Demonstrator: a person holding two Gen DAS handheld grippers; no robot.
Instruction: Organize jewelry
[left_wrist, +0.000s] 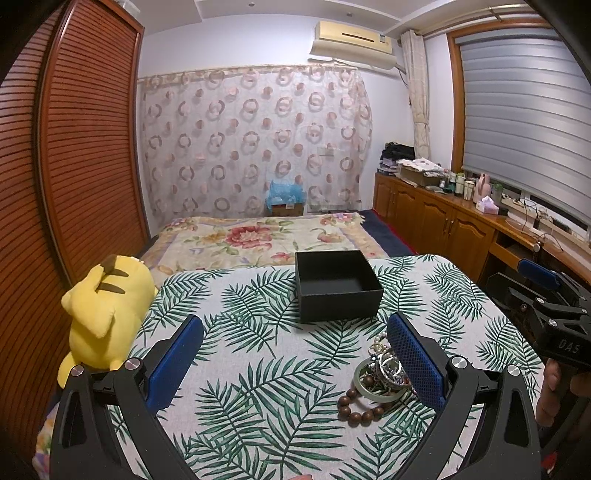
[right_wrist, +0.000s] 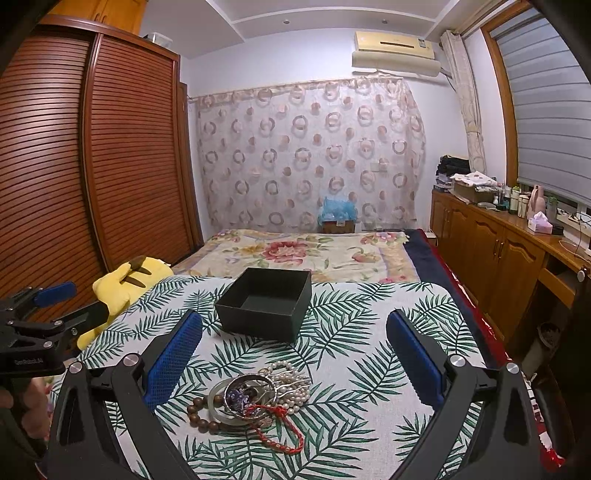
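A pile of jewelry (right_wrist: 255, 398) lies on the leaf-print tablecloth (right_wrist: 369, 369): a brown bead bracelet (left_wrist: 356, 406), a pale green bangle (left_wrist: 380, 397), silver bangles, a pearl string (right_wrist: 291, 380) and a red cord bracelet (right_wrist: 280, 432). Behind it stands an open black box (left_wrist: 338, 284), empty inside (right_wrist: 264, 302). My left gripper (left_wrist: 295, 336) is open above the cloth, its right finger partly covering the pile. My right gripper (right_wrist: 295, 339) is open too, hovering over the pile with nothing between its pads.
A yellow plush toy (left_wrist: 105, 314) lies at the table's left edge. Beyond the table is a bed with a floral blanket (left_wrist: 266, 236). A louvred wardrobe (left_wrist: 74, 166) stands left; a wooden cabinet (right_wrist: 498, 251) with clutter runs along the right.
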